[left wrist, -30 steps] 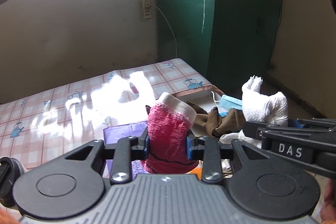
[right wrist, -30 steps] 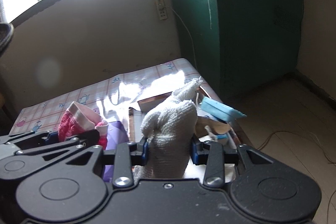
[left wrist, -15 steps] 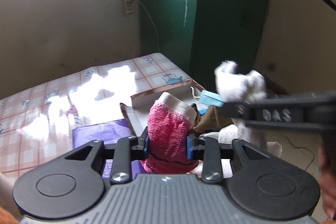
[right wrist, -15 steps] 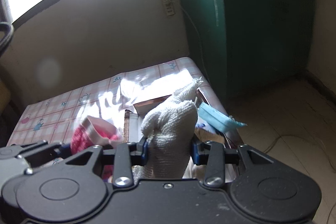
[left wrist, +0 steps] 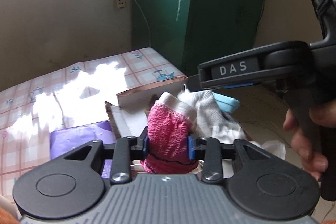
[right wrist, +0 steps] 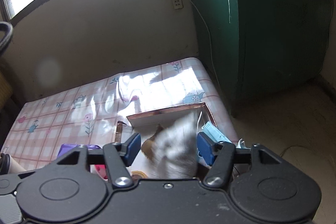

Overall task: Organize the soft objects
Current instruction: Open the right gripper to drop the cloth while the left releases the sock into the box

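Observation:
My left gripper [left wrist: 168,143] is shut on a pink sock with a white cuff [left wrist: 170,129] and holds it upright over the open cardboard box [left wrist: 147,91]. My right gripper [right wrist: 167,145] is open; the white towel sock [right wrist: 178,148] is blurred between its blue pads, falling into the box [right wrist: 168,113]. In the left wrist view the white sock [left wrist: 210,112] lies in the box behind the pink one, under the right gripper's finger marked DAS [left wrist: 233,68]. A blue face mask [left wrist: 226,101] and a brown cloth [right wrist: 149,145] lie in the box.
The box sits at the right end of a table with a pink checked cloth [right wrist: 63,117]. A purple packet [left wrist: 77,138] lies left of the box. A green cabinet [right wrist: 262,20] stands behind the table's right end. A wall socket with a cord [right wrist: 176,0] hangs above.
My right gripper has opened and let go of the white sock, which drops into the box. The right gripper has risen above the box. My left gripper still holds the pink sock.

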{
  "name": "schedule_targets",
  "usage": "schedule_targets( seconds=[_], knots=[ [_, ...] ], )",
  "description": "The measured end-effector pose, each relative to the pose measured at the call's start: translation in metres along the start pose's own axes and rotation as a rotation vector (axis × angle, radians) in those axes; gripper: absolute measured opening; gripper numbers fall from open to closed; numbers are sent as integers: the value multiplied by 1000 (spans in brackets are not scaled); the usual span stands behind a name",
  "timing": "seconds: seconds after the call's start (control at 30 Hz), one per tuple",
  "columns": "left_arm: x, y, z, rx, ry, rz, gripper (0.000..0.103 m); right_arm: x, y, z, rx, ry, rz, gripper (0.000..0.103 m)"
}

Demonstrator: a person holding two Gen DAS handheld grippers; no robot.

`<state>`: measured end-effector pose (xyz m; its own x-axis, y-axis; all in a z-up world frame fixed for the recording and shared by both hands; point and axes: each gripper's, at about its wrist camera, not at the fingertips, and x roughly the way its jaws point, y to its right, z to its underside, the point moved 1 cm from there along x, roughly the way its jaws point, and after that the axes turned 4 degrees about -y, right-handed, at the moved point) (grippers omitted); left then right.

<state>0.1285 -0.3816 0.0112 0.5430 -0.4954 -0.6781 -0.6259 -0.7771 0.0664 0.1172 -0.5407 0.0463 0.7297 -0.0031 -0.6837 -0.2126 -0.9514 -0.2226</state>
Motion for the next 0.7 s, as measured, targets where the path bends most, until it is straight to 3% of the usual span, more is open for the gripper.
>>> schedule_targets(
  seconds=[0.07, 0.13, 0.2, 0.27, 0.33, 0.47, 0.63, 0.7],
  knots=[
    [2, 3, 2, 5, -3, 7, 39, -2, 1, 3, 0, 8, -23, 76],
    [3, 5, 2, 0, -2, 38, 40, -9, 3, 5, 2, 27, 6, 76],
    [2, 8, 1, 4, 11, 76, 51, -20, 3, 9, 10, 47, 28, 76],
    [0, 11, 0, 9, 24, 100, 79, -32, 6, 11, 15, 74, 15, 76],
    [-2, 15, 0, 21, 32, 105, 94, -46, 8, 15, 28, 90, 10, 76],
    [-11, 16, 3, 13, 6, 100, 94, -75, 7, 27, 22, 133, 36, 76],
    [-47, 10, 14, -13, 53, 14, 95, -109, 2, 53, 28, 189, 71, 77],
    [-63, 10, 20, -14, 62, -52, 95, -119, 0, 64, 43, 198, 67, 78]
  ],
)
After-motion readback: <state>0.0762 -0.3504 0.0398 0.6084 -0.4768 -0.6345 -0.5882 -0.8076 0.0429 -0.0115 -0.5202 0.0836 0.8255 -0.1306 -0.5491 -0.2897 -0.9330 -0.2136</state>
